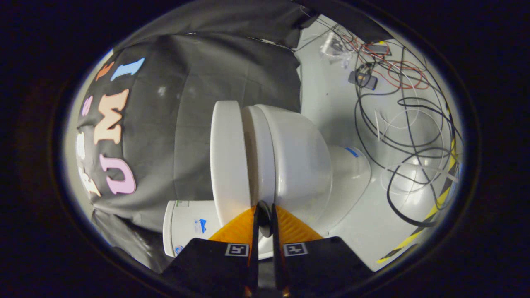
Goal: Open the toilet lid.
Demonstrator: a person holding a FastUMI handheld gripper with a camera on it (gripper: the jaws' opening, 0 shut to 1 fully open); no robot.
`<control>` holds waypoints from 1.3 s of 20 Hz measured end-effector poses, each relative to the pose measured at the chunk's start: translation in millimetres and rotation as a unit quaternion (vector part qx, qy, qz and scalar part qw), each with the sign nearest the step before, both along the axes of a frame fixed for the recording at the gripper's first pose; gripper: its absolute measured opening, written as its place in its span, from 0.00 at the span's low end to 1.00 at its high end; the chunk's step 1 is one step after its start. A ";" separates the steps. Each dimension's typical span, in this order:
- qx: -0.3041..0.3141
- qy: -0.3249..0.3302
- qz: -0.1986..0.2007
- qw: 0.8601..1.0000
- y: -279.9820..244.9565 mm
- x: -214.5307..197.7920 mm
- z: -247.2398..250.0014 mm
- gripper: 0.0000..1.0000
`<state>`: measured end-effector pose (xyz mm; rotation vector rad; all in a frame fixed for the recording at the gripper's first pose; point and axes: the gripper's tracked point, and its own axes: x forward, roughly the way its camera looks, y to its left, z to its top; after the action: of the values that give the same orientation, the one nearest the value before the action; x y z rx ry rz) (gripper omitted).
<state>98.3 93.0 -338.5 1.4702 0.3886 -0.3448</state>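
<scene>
The white toilet lid [227,161] stands slightly ajar from the seat of the glossy white toilet [298,161].

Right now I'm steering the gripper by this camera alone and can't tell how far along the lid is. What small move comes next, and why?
Probably keep pushing the lid further off the seat. A gap already shows between them, and the nearly closed gripper has its tips right at that gap.

- The gripper [265,213] fingers hide the near rim of the toilet lid [225,161].
- The lid covers part of the tank [186,225].
- Small devices among the cables [408,136], perhaps chargers, are too small to identify.
</scene>
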 end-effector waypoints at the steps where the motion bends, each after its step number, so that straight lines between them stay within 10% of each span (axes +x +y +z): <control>1: -0.005 0.013 -0.002 1.000 0.1 3.3 0.2 0.16; 16: -0.147 0.051 0.018 0.988 4.9 6.0 56.4 0.01; 26: -0.336 0.021 0.036 0.941 29.7 30.3 165.5 0.00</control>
<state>128.6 122.7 -173.0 0.7789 0.3135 -0.4015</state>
